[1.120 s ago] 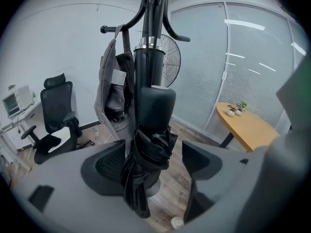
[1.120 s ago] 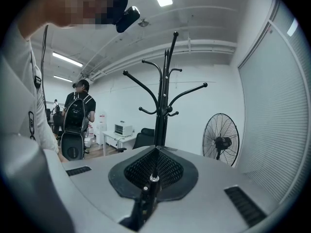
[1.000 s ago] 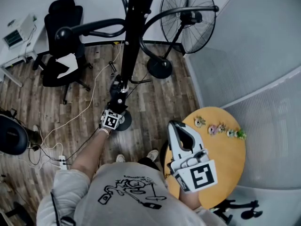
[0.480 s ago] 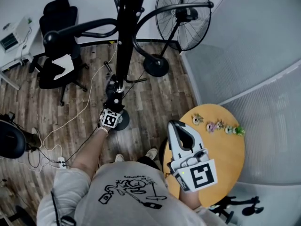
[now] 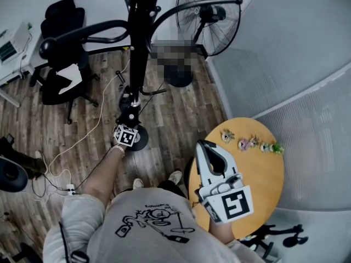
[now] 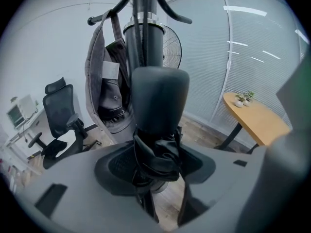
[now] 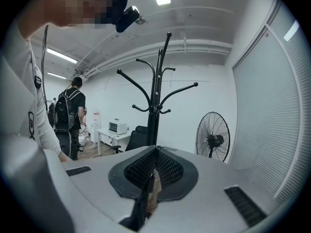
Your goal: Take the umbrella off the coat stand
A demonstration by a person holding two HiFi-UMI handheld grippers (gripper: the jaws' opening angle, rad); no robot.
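- Wood-plank flooring (image 5: pixel 175 127) is spreading across an office corner. A standing fan (image 5: pixel 211 15) and a black office chair (image 5: pixel 60 64) are sitting near the wall, and a round tabletop (image 5: pixel 258 174) is carrying a row of small plants (image 5: pixel 252 144).
- The black coat stand (image 5: pixel 137 43) is rising in the middle of the floor, and a grey bag (image 6: pixel 97 81) is hanging from one of its arms.
- The umbrella (image 6: pixel 160 101), folded and black, is sitting right beside the pole on the person's side. What it is hanging from is not showing in any view.
- The left tongs (image 6: pixel 156 159) are gripping it, with the jaws pressing into the crumpled black cloth just below a smooth, rounded dark section.
- The right tongs (image 5: pixel 211 158) are hovering over the near edge of the tabletop. Their jaws are together and nothing is between them.
- The umbrella is probably light and easy to carry one-handed, with stiff ribs and a shaft under soft, slick cloth.
- Gathered cloth is likely to slide or bunch under the pads, so the bundle may be slipping downward as it is lifted.
- A surer hold is probably where the cloth is wrapping tightly over the shaft, or on the rigid rounded part above.
- Freeing it is likely calling for a straight lift before any pull away from the pole, since a strap or loop may be catching.
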